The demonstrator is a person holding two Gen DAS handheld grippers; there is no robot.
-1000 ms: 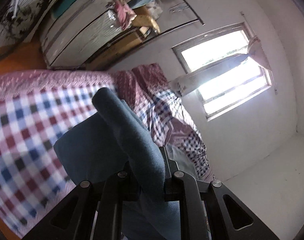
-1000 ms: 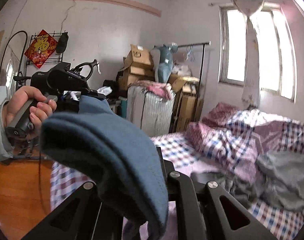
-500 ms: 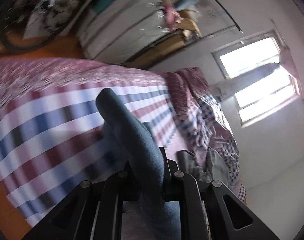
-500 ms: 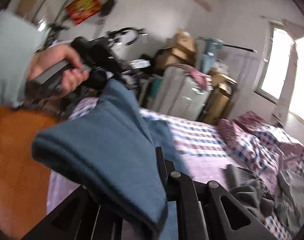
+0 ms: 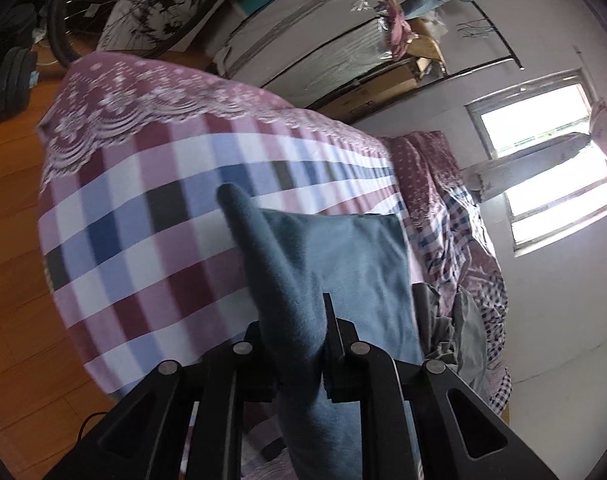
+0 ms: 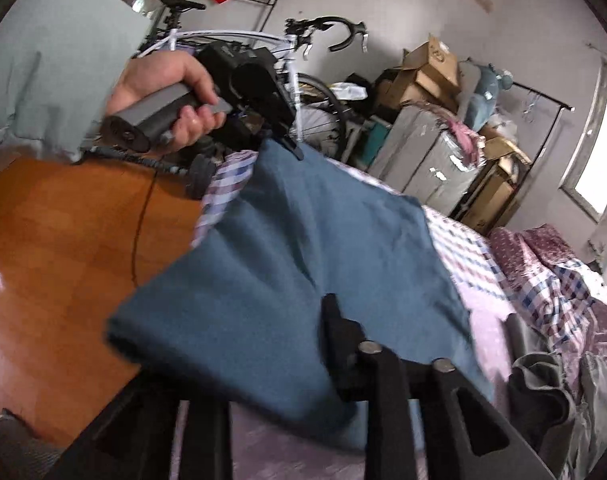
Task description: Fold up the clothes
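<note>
A bedroom with a checked bed and stacked boxes behind. Each hand-held gripper, left and right, is clamped on the blue garment, now lowered over the mattress from mid-air a second ago. Uneven lowering could crease the fold.

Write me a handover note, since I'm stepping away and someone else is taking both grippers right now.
Left gripper: shut on one edge of the blue cloth.
Right gripper: shut on the opposite edge of the same cloth.
The cloth hangs spread between them over the checked bedspread; the gray clothes lie bunched near the pillows.
Done: cloth picked up and spread.
Left: lay it on the bed, fold it, then the gray pile.
</note>
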